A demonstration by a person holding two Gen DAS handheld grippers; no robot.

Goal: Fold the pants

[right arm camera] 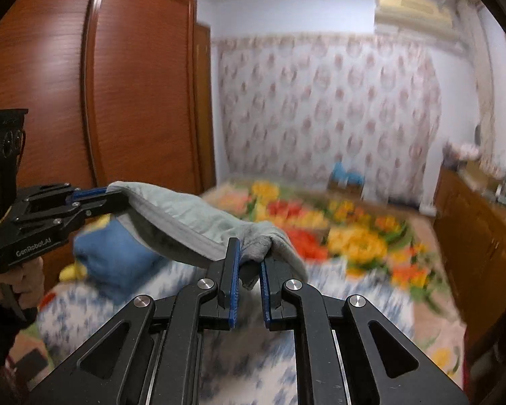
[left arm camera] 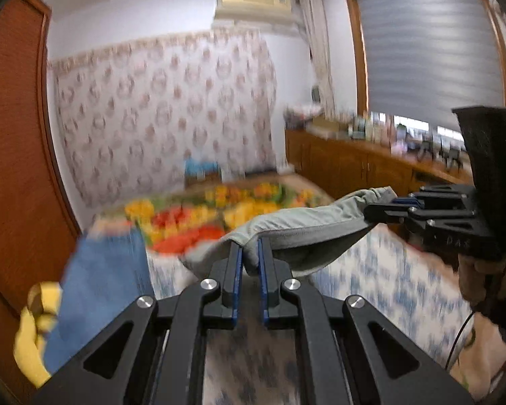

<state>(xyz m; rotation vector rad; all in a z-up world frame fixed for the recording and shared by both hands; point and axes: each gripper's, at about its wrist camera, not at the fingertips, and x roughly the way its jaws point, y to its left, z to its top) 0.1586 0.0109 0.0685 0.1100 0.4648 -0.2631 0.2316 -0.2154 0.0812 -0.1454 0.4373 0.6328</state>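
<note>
While both tools hold it up over the bed, the pants [left arm camera: 307, 226] hang as a soft, light band that sags between them; I judge the cloth limp and easy to slip, best pinched at edge corners. The left gripper [left arm camera: 250, 260] is clamped on one bunched end, the right gripper [left arm camera: 384, 210] on the other. Going left to right in the left view: a wooden wardrobe [left arm camera: 13, 128], a blue cloth [left arm camera: 101, 290], the bed [left arm camera: 381, 270] with its blue-patterned sheet and a floral blanket [left arm camera: 219, 209], then a low cabinet [left arm camera: 354, 162] under a shaded window [left arm camera: 431, 47].
</note>
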